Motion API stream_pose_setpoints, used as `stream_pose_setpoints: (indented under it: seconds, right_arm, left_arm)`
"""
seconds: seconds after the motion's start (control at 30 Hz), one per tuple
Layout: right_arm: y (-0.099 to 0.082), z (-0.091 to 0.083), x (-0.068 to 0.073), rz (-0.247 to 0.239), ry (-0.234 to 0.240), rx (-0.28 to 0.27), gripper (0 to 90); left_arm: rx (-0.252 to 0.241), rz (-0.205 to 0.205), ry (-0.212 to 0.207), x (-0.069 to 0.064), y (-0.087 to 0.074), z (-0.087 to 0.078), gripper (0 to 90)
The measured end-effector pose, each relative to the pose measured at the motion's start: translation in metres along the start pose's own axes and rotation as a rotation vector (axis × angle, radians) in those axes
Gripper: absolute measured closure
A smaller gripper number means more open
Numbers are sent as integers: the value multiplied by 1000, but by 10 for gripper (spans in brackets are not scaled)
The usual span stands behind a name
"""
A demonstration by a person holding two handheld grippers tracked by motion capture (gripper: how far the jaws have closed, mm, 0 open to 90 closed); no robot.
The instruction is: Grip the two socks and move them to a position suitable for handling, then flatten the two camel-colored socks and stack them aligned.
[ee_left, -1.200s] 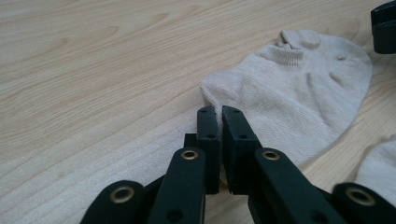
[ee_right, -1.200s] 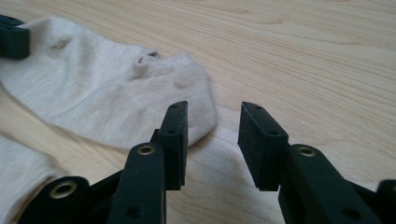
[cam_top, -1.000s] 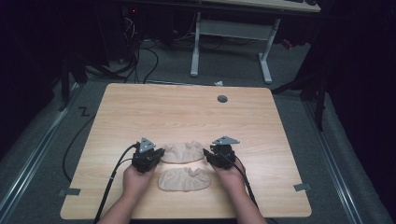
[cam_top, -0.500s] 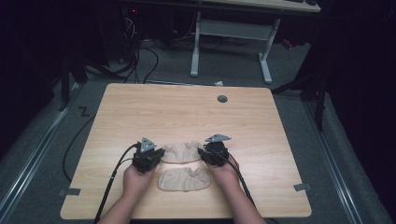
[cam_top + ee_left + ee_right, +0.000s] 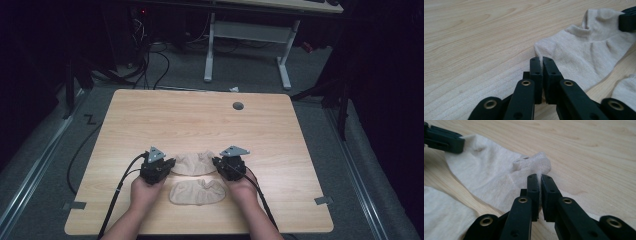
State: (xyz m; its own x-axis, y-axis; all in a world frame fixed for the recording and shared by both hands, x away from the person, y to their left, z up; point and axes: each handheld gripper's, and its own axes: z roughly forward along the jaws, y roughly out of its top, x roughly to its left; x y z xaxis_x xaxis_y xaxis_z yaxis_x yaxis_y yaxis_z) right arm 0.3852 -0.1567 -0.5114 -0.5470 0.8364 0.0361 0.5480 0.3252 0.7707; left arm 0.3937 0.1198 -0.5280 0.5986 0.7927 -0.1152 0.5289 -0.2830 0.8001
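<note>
Two beige socks lie on the near half of a light wooden surface (image 5: 200, 115). The far sock (image 5: 192, 163) stretches between the two claws, and the near sock (image 5: 197, 192) lies flat just in front of it, between the person's hands and close to the near edge.

The left claw (image 5: 170, 164) sits at the far sock's left end. In the left gripper view its jaws are pressed together on the edge of that sock (image 5: 584, 50) — a thin fold of fabric is pinched between the black pads, and the rest of the cloth spreads away to the right across the wood. At the top right corner of that view the tip of the other claw (image 5: 627, 20) rests on the sock's opposite end, and a bit of the near sock (image 5: 625, 91) shows at the lower right.

The right claw (image 5: 216, 164) holds the far sock's right end. In the right gripper view its jaws are likewise pressed together on the cloth (image 5: 489, 180), with a small bunched lump of fabric rising just beyond the tips. The left claw's tip (image 5: 445, 138) shows at the upper left, on the sock's other end, and the near sock (image 5: 444, 215) fills the lower left corner.

The left hand (image 5: 146, 192) and the right hand (image 5: 245, 190) grip the tools from the near side — cables trail back from both. A small round grey disc (image 5: 238, 106) sits in the surface near the far edge, well apart from the socks.
</note>
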Motion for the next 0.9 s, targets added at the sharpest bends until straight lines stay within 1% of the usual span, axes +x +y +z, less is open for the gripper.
stream_pose_setpoints:
  seconds: [0.03, 0.13, 0.2, 0.23, 0.33, 0.43, 0.47, 0.5, 0.6, 0.67, 0.7, 0.8, 0.87, 0.9]
  right_arm:
    - [0, -3, 1, -10, 0, -13, 864]
    - [-1, -7, 3, -10, -1, -27, 864]
    - [-2, -9, 4, -15, -6, -35, 864]
    - [-3, -10, 4, -26, -14, -45, 864]
    - [-4, -12, 4, -14, -16, -51, 864]
    - [-6, -17, 4, -13, -20, -69, 865]
    - [-6, -18, 4, -8, -20, -68, 864]
    - [-6, -20, 5, -14, -22, -74, 864]
    - [-6, -26, 6, -21, -26, -80, 865]
    - [-6, -30, 7, -27, -29, -92, 865]
    - [-6, -35, 8, -27, -29, -97, 865]
    - [-5, -39, 8, -30, -29, -106, 865]
    - [-5, -44, 9, -33, -29, -113, 865]
    - [-6, -50, 12, -36, -27, -122, 865]
  left_arm:
    - [-13, -5, -9, -1, 1, -2, 868]
    - [-22, -3, -5, -4, 2, -4, 869]
    - [-35, 0, -9, -7, 3, -6, 869]
    - [-46, 17, -1, -11, 4, -8, 870]
    - [-49, 27, 5, -14, 6, -10, 870]
    - [-57, 18, 10, -14, 6, -12, 870]
    - [-59, 10, 6, -14, 6, -13, 870]
    - [-62, 6, 4, -15, 6, -14, 870]
    - [-64, 14, 0, -17, 7, -18, 870]
    - [-68, 9, -4, -19, 8, -20, 870]
    - [-67, 7, -8, -20, 8, -21, 870]
    - [-58, 27, -15, -24, 10, -23, 870]
    - [-59, 26, -19, -26, 11, -26, 870]
    - [-63, 23, -23, -27, 11, -28, 870]
